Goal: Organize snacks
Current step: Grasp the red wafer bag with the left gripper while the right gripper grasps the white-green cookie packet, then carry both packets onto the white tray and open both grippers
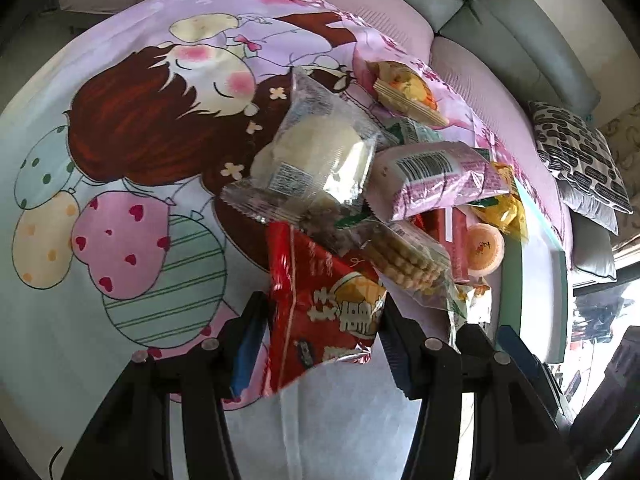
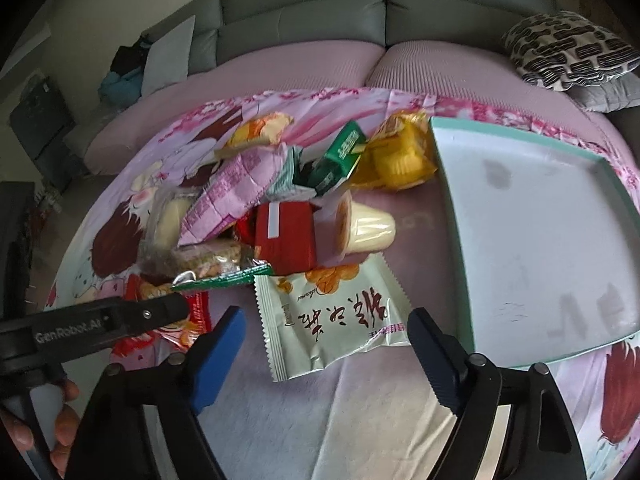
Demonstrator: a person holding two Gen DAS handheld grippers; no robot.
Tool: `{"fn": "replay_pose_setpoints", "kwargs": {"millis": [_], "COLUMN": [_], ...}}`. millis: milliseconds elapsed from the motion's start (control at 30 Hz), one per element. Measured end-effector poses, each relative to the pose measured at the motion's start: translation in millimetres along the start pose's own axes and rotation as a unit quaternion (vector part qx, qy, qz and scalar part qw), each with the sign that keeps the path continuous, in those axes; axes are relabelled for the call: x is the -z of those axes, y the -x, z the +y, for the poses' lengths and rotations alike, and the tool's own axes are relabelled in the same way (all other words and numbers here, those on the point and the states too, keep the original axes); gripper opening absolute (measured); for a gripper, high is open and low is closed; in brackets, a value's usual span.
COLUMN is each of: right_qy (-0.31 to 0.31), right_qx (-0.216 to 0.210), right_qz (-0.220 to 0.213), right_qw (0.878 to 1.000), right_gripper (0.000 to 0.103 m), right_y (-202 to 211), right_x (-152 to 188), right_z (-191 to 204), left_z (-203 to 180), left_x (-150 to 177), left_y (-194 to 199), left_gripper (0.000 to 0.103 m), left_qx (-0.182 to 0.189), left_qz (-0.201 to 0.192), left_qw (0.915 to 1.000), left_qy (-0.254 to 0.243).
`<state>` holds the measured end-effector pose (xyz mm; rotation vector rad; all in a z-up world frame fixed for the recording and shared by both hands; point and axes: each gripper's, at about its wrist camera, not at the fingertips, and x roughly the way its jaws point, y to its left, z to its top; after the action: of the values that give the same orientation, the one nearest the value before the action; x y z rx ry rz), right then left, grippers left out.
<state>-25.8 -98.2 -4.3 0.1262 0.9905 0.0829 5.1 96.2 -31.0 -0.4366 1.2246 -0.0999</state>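
Left gripper (image 1: pixel 320 332) pinches the red packet (image 1: pixel 320 304), long axis near-to-far; right gripper (image 2: pixel 326 354), spread, straddles the pale sachet (image 2: pixel 340 312).

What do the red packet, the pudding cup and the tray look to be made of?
Red packet: glossy plastic film, probably foil-lined; it crinkles and its torn-looking edge shines silver.
Pudding cup: thin moulded plastic, semi-clear, with a printed peel-off lid; the pale filling shows through.
Tray: stiff and matte, pale with a mint-green rim; card or plastic, hard to tell which.
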Motion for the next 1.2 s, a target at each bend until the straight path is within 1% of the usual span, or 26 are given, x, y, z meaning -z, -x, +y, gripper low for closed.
{"fn": "replay_pose_setpoints", "kwargs": {"millis": [200,333,567,767,800,900,1000,1033,1167,1200], "right_qy": [-0.004,-0.004,0.008,0.012,0.009,-0.004,-0.018,-0.020,-0.027,-0.028], "right_qx": [0.002,0.007,0.032,0.035,0.032,0.032,0.021,0.021,0.018,0.015], "right_qz": [0.023,0.025,0.029,0.027,0.026,0.024,0.021,0.020,0.015,0.014], "right_qw": [1.000,1.000,0.999,0.999,0.999,0.999,0.999,0.999,0.999,0.999], "right_gripper": [0.082,0.082,0.082,0.082,0.080,0.072,0.068,0.065,0.062,0.059], "right_y": [-16.5,-22.8,-35.7,-35.0,-33.9,-31.8,-28.9,-28.0,-24.6,-23.7], "right_x": [-1.8,-4.9,-8.2,-8.0,-8.3,-9.4,-9.9,-9.8,-9.3,-9.3], "right_z": [-1.9,-2.0,0.5,0.3,-1.0,-6.0,-10.3,-10.7,-12.2,-12.5], "left_z": [6.5,8.9,5.8,2.3,2.4,2.6,2.8,2.7,-0.1,-0.5], "left_x": [-3.9,-4.4,-5.7,-6.4,-6.7,-7.3,-6.7,-6.2,-3.4,-3.1], "left_y": [0.1,0.1,-4.4,-6.9,-6.9,-6.8,-5.5,-4.9,-2.1,-1.0], "left_gripper": [0.056,0.056,0.056,0.056,0.056,0.056,0.053,0.053,0.052,0.052], "left_qx": [0.002,0.000,-0.005,-0.010,-0.010,-0.009,-0.012,-0.012,-0.009,-0.008], "left_qz": [0.002,0.004,0.004,0.004,0.004,0.002,-0.001,-0.002,-0.004,-0.004], "left_qw": [1.0000,1.0000,1.0000,0.9999,0.9999,1.0000,0.9999,0.9999,0.9999,0.9999], "left_qy": [0.004,0.005,0.006,0.001,0.002,0.000,-0.005,-0.005,-0.010,-0.012]}}
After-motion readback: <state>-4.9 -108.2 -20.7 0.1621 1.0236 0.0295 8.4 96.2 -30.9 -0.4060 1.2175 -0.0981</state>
